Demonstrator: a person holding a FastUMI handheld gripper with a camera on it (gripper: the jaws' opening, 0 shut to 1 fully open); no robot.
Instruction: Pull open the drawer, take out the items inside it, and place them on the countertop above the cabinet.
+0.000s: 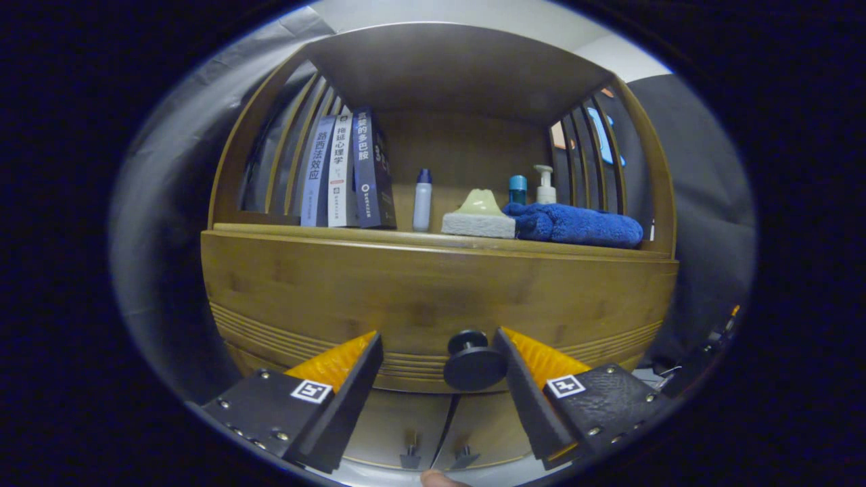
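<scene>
Claw (440, 352) spread wide, pinching nothing. Drawer knob (473, 362) between the fingers, hard against the right one, well clear of the left. Drawer front (419, 297) flush with the cabinet, so shut. Fits either knob pull pending or drawer already pushed back; can't settle which. If gripping: centre on the knob stem, close evenly, pull straight out. Drawer contents hidden. Countertop (406, 237) just above, carrying books (348, 172), bottles, sponge (479, 216), blue towel (575, 224). Lower cabinet doors mostly cut off.

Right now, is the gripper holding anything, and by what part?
Nothing held. The gripper is open, with the drawer knob between its fingers, nearer the right one; neither visibly presses on it.
</scene>
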